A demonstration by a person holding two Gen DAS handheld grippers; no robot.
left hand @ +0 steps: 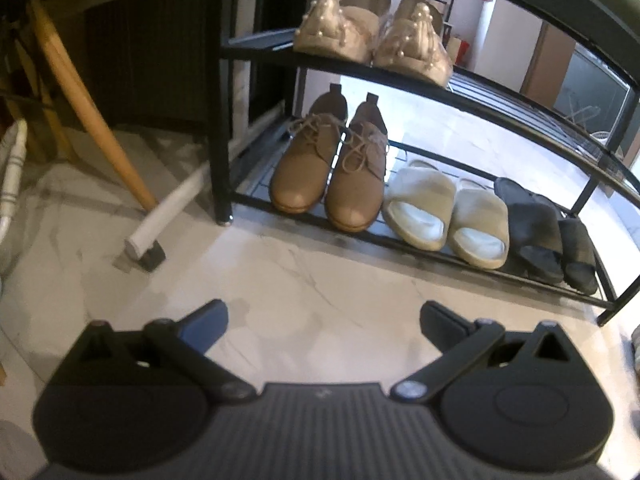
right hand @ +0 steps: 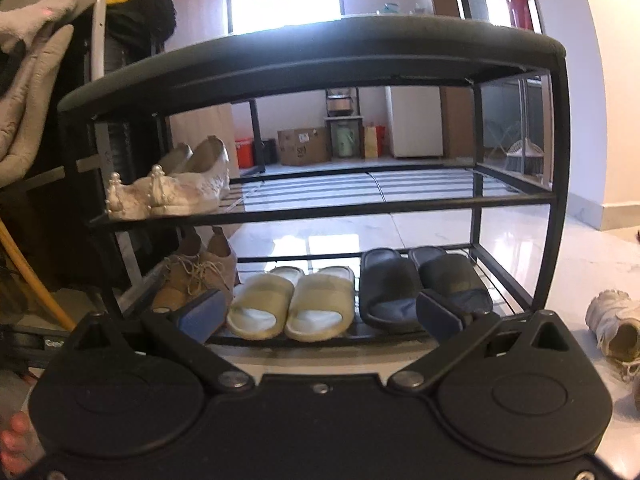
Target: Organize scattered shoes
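Both tongs spread wide, empty: left tongs [left hand: 323, 326] over bare marble floor [left hand: 280, 264] before the shoe rack [right hand: 516, 200], right tongs [right hand: 322, 312] facing its bottom shelf. On that shelf: brown lace-ups [left hand: 324, 172], cream slides [right hand: 292, 304], dark slides [right hand: 424, 284]. Above: pearl-trimmed flats [left hand: 372, 36]. Right of the rack, off on the floor, well apart from the right tongs: a white sneaker [right hand: 616, 324].

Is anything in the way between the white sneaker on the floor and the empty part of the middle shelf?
Nothing visible blocks it. The white sneaker lies on the floor right of the rack, and the middle shelf is bare right of the pearl shoes. The right gripper is open and empty.
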